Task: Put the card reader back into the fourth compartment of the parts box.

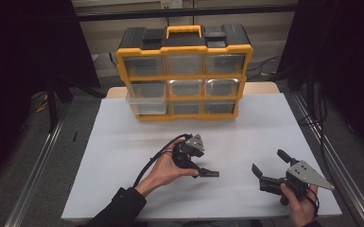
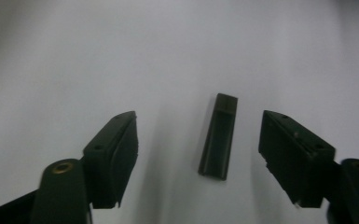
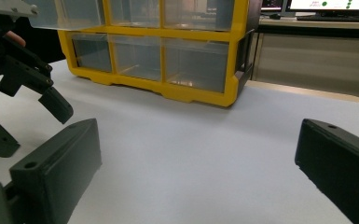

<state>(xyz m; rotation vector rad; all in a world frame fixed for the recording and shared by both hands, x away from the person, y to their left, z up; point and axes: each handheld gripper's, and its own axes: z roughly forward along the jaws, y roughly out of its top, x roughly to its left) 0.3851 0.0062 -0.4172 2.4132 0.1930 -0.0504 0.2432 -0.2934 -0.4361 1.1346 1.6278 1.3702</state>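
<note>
- The left gripper [image 1: 207, 173] is held over the middle of the white table [image 1: 123, 189], tilted down toward the surface. Its jaws stand spread, nothing pinched. In the left gripper view a small black channel piece [image 2: 219, 136] lies on the table between them, touching neither.
- That piece is a narrow, open trough of matte black plastic with raised side walls. In the left gripper view its long axis runs away from the camera, leaning slightly right, the far end squared off.
- At the table's far edge stands an organizer [image 1: 184, 71] with a yellow frame, black top and yellow handle. It holds three rows of three clear, smooth drawers. What lies inside them I cannot tell. The left drawer in the middle row [image 1: 145, 97] stands pulled out past the frame.
- The right gripper [image 1: 267, 166] rests near the near right corner, jaws spread wide and holding nothing, pointing toward the organizer.
</note>
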